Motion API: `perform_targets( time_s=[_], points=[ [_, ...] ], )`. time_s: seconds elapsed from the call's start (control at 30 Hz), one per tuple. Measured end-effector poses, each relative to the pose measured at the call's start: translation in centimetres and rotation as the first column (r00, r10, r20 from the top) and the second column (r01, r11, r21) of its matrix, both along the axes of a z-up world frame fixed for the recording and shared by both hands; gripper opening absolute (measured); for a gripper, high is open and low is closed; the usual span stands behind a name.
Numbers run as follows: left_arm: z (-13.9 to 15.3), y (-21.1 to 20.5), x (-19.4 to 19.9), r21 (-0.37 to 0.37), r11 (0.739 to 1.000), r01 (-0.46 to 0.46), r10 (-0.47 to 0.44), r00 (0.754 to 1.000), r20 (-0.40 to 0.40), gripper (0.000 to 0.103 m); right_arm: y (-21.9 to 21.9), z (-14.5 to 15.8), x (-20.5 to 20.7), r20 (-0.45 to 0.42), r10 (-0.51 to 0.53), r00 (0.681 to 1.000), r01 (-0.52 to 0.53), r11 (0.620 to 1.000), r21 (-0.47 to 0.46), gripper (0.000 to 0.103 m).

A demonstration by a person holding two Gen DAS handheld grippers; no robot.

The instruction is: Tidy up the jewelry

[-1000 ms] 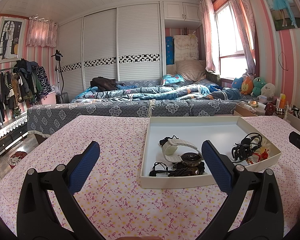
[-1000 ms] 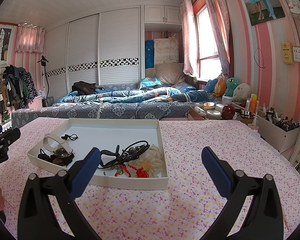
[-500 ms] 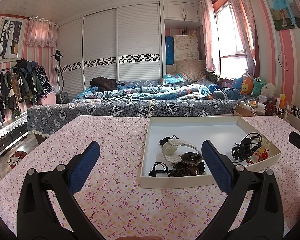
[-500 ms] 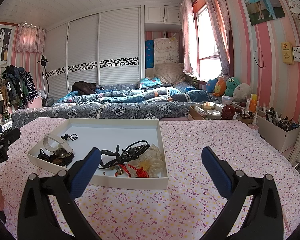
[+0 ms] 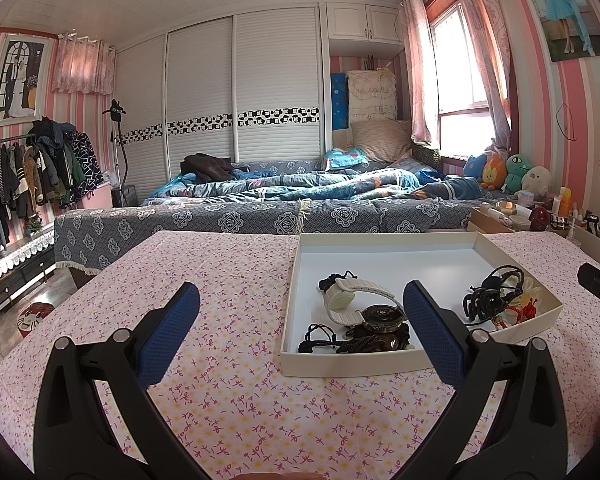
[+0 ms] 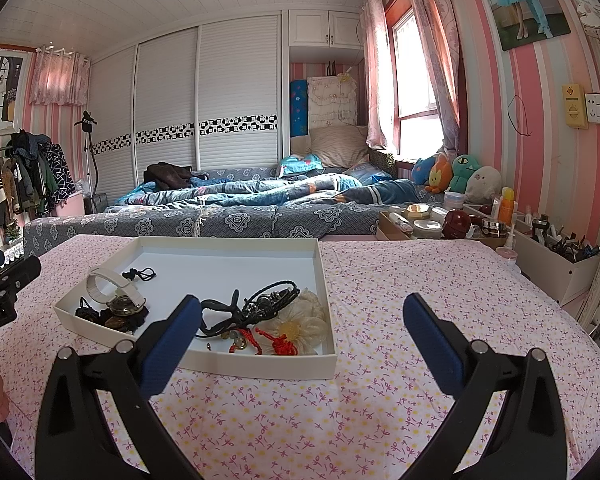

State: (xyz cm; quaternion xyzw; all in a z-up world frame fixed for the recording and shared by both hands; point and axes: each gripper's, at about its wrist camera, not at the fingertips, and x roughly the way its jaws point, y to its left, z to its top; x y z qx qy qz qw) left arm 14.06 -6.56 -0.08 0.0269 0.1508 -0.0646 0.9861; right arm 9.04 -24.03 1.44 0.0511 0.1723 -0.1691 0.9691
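Unmade bed (image 5: 300, 192), plush toys (image 6: 456, 174), clothes rack (image 5: 28, 172), floral tablecloth (image 6: 420, 296).

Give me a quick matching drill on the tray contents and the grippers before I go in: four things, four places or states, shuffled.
Things:
1. white watch strap
2. red knotted cord
3. cream fabric flower
4. left gripper

Places or states:
A. tray corner nearest the right gripper
B. open, holding nothing
C. the tray's left end in the right wrist view
D. by the tray's front wall, beside the flower

Pairs: 1-C, 2-D, 3-A, 4-B
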Motion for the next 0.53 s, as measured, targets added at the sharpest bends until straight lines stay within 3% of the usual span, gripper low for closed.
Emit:
perform_targets(
  time_s=[0.53],
  points=[
    [0.07, 0.08, -0.03, -0.001, 1.0, -0.002, 0.002, 1.0, -0.001, 0.1, -0.01, 0.03, 0.01, 0.0, 0.0, 1.0, 0.0, 1.0, 0.001, 0.101]
  ],
)
